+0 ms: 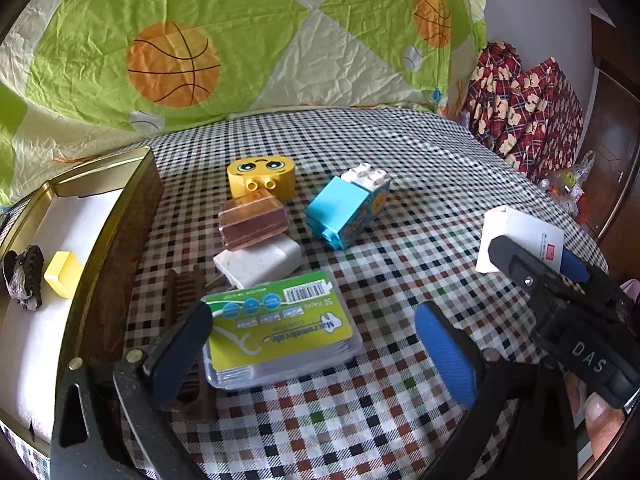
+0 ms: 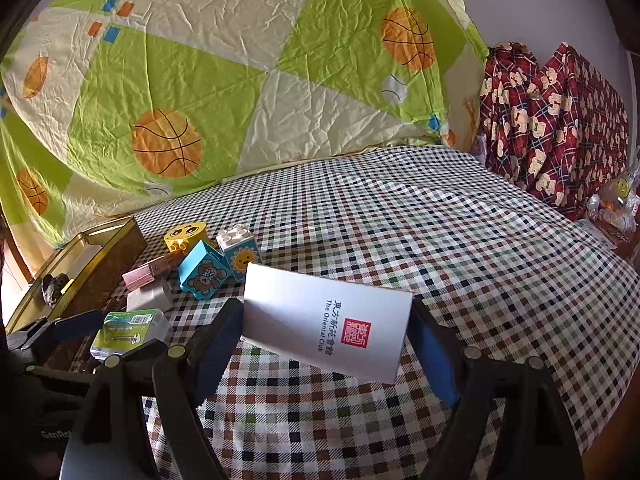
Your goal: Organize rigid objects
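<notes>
My right gripper (image 2: 326, 344) is shut on a white box with a red seal (image 2: 326, 322) and holds it above the checked cloth; it also shows in the left wrist view (image 1: 520, 240). My left gripper (image 1: 320, 352) is open, its jaws either side of a clear floss-pick box with a green label (image 1: 280, 332). Behind that lie a white charger block (image 1: 260, 262), a pink clear case (image 1: 254, 224), a yellow face brick (image 1: 262, 176) and a blue-and-white brick pair (image 1: 348, 208). A brown comb (image 1: 188, 300) lies to the left.
A gold-rimmed tin (image 1: 132, 208) stands at the left, holding a yellow block (image 1: 64, 274) and a dark figurine (image 1: 24, 276). A green basketball quilt (image 1: 180, 60) rises behind the table. Red bear-print fabric (image 1: 524, 112) is piled at the right.
</notes>
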A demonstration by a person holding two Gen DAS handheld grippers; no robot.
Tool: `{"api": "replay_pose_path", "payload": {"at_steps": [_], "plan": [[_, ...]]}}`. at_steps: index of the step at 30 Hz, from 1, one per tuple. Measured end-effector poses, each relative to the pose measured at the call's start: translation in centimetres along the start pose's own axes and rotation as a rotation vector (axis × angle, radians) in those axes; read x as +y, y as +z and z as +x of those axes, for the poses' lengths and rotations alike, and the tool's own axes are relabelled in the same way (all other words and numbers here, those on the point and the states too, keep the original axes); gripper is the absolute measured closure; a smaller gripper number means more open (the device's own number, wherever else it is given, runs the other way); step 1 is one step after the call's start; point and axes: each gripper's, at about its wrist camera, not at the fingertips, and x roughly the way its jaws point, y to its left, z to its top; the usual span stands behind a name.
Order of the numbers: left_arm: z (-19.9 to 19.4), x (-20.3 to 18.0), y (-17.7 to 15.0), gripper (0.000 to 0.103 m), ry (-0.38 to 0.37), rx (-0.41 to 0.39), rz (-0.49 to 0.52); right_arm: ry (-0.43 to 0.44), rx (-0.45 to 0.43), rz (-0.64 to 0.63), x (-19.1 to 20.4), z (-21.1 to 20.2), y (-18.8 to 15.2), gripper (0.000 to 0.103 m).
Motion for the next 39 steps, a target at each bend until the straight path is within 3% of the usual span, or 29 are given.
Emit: {"api": "replay_pose_path", "payload": {"at_steps": [5,9,11,13,39], "plan": [[1.3,1.1,0.1,0.001,0.023,0.079,-0.046,0.004,0.002,-0.003,0.1,0.0,0.0,0.02],[1.3,-0.1,0.0,0.002,0.042,0.078,0.012,0.004,0.014,-0.012,0.2,0.2,0.0,0.02],[1.3,-0.5,-0.1,0.015,0.051,0.07,0.035,0.003,0.017,-0.015,0.2,0.3,0.0,0.02],[1.1,-0.8,-0.2,0.015,0.037,0.065,0.06,0.003,0.016,-0.015,0.2,0.3,0.0,0.02],[-4.2,-0.4,-0.8,0.016,0.052,-0.257,0.027,0.018,-0.085,-0.033,0.6,-1.2,-0.2,0.02]]}}
